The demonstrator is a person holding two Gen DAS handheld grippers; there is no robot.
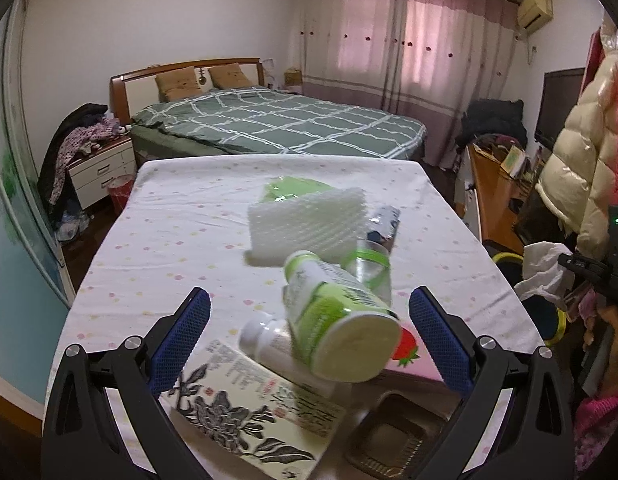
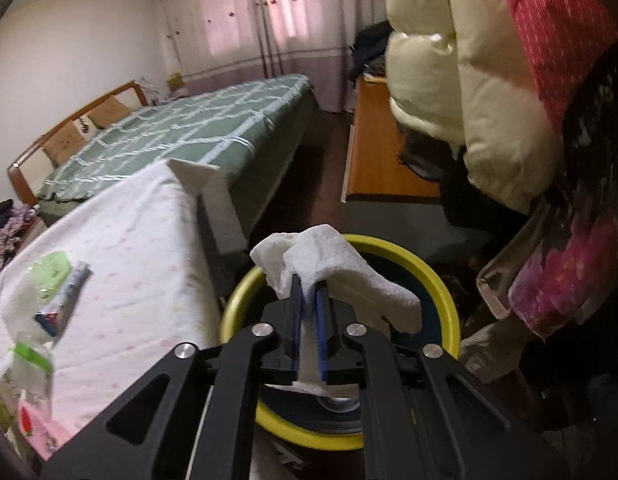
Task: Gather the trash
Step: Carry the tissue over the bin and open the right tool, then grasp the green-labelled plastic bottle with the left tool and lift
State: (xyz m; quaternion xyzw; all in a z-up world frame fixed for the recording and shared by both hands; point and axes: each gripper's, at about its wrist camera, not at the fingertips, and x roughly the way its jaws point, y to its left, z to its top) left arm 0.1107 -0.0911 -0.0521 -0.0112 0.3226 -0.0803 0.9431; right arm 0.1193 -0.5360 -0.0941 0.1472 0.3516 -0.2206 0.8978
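Two tongs in play. My left tongs point(image 1: 309, 320) are spread wide over the bench point(image 1: 181, 216), nothing gripped; the blue pads point(image 1: 181, 344) sit either side of the trash pile without touching it.

Pile on the bench (white dotted cloth), near to far in the left view:
- dark plastic tray point(image 1: 393, 436) at the near edge, partly under the pink carton
- flower-print box point(image 1: 253, 404) lying flat, just left of the tray
- small white bottle point(image 1: 265, 336) on its side, resting on the box
- green-and-white bottle point(image 1: 337, 320) tipped over, base toward me, lying across the small bottle and the pink strawberry carton point(image 1: 409, 356)
- clear cup point(image 1: 369, 266) with a green band, just behind the green bottle
- white foam sheet point(image 1: 305, 224), green packet point(image 1: 293, 190) behind it, crumpled tube point(image 1: 385, 224) just to its right

My right tongs point(image 2: 308, 292) are clamped tight on a white paper towel point(image 2: 349, 268), which drapes over both sides of the fingers. They hang directly over the yellow-rimmed bin point(image 2: 441, 284) on the floor beside the bench's right edge; towel is above the bin opening, not dropped in. Something pale lies in the bin bottom (can't tell what).

Bed point(image 1: 277, 124) with a green checked cover sits beyond the bench.
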